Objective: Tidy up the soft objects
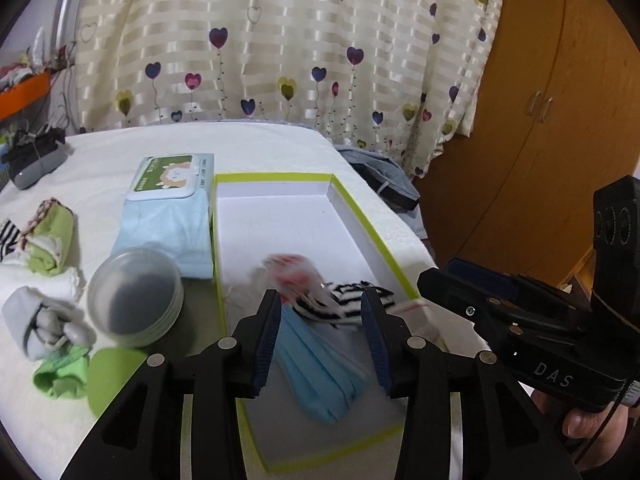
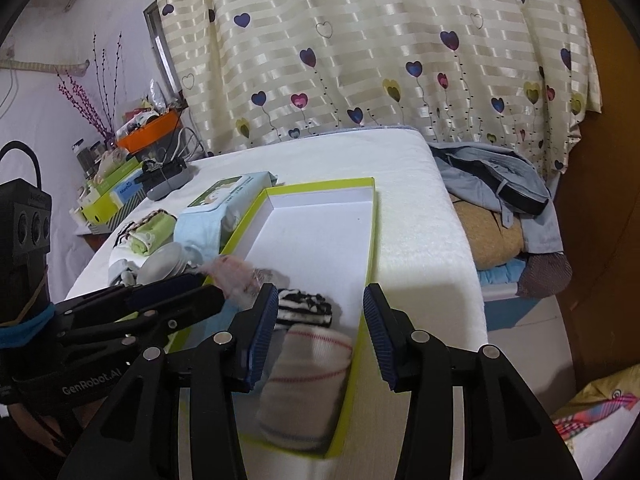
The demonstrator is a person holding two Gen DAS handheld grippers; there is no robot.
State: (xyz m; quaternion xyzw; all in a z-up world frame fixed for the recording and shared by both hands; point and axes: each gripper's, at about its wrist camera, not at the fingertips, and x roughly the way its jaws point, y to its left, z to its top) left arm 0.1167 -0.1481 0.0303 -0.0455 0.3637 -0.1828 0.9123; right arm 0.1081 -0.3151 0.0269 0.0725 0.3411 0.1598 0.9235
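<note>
Both grippers — left gripper [image 1: 322, 334], right gripper [image 2: 320, 334] — stood apart, gripping nothing; the blue cloth [image 1: 320, 368] and white sock [image 2: 308, 380] lay inside the green-edged box [image 1: 276, 178], apparently for sorting.

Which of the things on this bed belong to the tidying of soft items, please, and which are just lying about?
Belonging to the job:
- green-rimmed box
- blue cloth, striped sock and white sock inside it
- rolled green sock, grey sock, bright green sock waiting beside it

Lying about:
- wet-wipes pack
- round tin
- heart-print curtain
- wooden wardrobe
</note>
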